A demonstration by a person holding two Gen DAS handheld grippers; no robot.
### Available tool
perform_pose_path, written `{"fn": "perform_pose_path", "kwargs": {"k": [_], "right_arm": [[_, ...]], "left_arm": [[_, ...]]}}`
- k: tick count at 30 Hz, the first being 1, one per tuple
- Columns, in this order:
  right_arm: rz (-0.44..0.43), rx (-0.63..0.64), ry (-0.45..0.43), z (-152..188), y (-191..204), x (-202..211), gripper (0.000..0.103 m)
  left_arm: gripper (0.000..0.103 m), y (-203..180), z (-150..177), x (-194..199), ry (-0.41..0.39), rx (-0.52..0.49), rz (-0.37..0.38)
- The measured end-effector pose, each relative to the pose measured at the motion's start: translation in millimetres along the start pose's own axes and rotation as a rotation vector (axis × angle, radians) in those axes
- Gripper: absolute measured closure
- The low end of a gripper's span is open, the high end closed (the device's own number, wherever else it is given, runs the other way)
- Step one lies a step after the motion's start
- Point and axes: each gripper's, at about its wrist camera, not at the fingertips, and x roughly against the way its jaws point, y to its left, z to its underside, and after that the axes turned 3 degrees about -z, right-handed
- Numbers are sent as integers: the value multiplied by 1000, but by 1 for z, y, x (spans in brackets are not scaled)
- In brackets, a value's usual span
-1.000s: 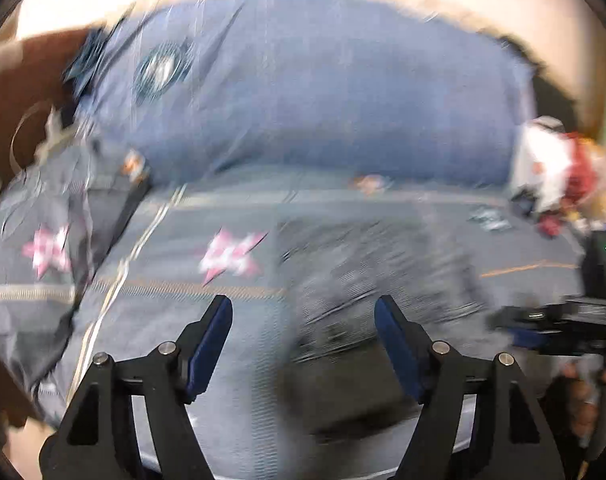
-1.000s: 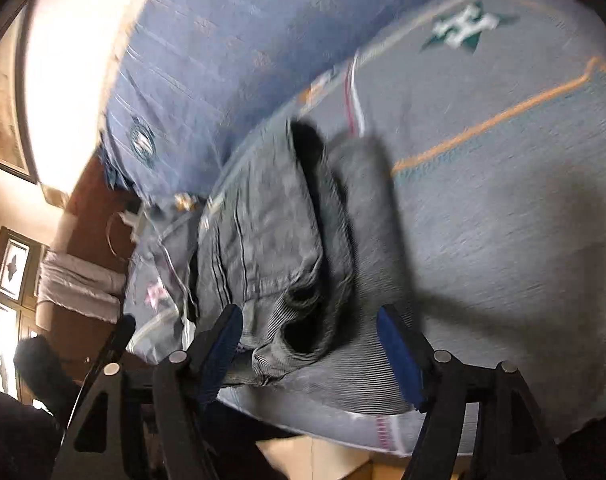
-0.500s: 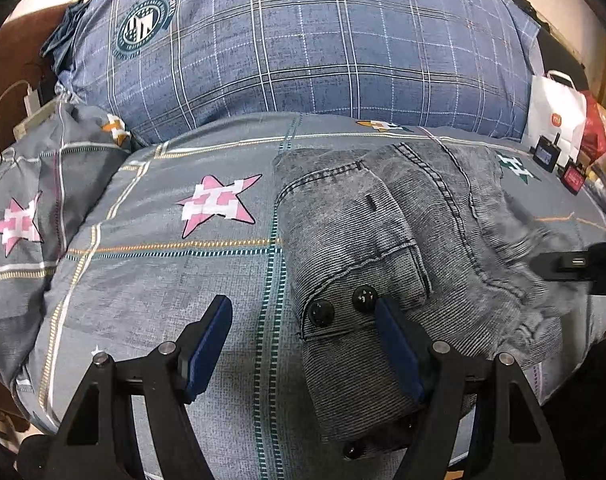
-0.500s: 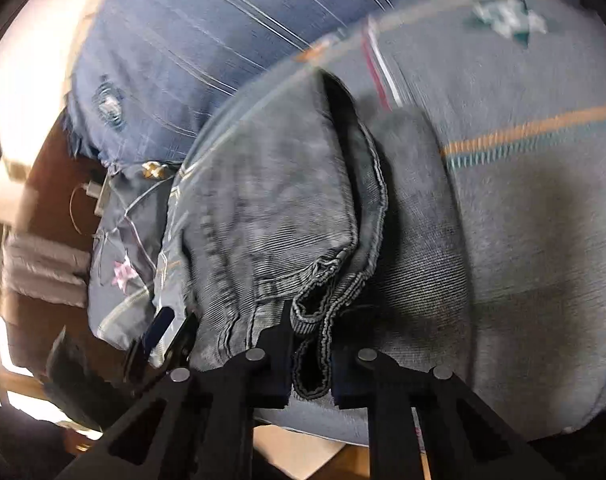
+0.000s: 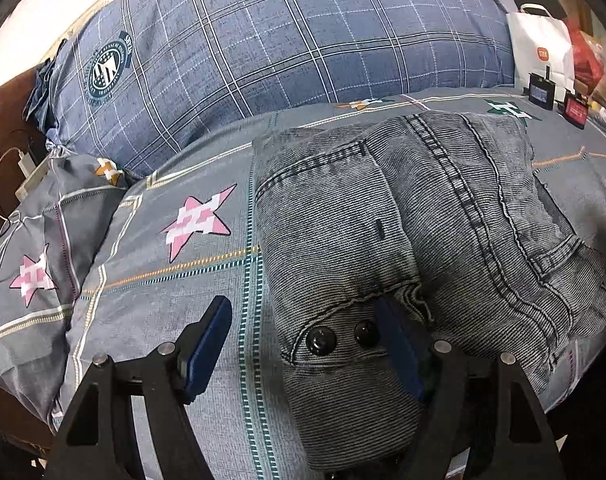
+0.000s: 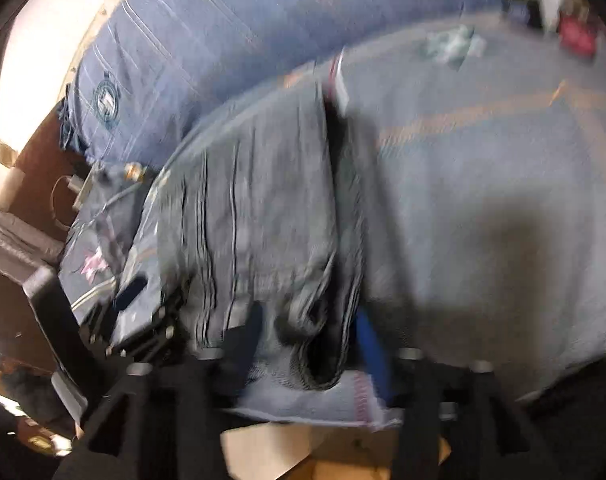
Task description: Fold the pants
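Note:
The grey denim pants point(image 5: 403, 232) lie folded in a bundle on the grey star-print bed cover point(image 5: 175, 280). My left gripper point(image 5: 303, 340) is open at the near edge of the bundle, over the buttoned waistband, its right finger against the fabric. In the blurred right wrist view the pants point(image 6: 255, 208) fill the middle. My right gripper point(image 6: 311, 344) stands partly open around the bunched near edge of the pants, with the blue pad point(image 6: 369, 336) of the right finger showing.
A large blue plaid pillow point(image 5: 287, 48) lies at the back of the bed. A white paper bag point(image 5: 543, 48) and small dark boxes point(image 5: 541, 94) stand at the back right. A charger and cables point(image 5: 23, 164) lie at the left. The bed's front edge is just below the grippers.
My right gripper, shut on the pants' edge half a second ago, has spread its fingers. The left gripper has moved closer to the waistband and stays open.

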Motion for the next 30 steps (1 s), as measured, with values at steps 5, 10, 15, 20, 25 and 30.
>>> {"fn": "perform_pose_path", "kwargs": {"k": [5,10,15,20,25,30], "right_arm": [[-143,52,-107,-44,34,32,44],[-443,-8,95,-95,50,-48,43],[-334,-212,162,-99,-19,-110,82],[-270,-143,159,-90,-2,-93,79],[-265,2,68,-65,27,-34,37],[-142,70,122,-9,7,-64,41]], "left_arm": [[28,-2,0,2,-17,-18,-12],[28,0,0,0,-18,-17,3],[28,30,-10,33,-41,123,155],[23,1,4,-5,84,33,149],[17,15,6,-14,91,129,201],[18,31,1,-2,89,200,257]]}}
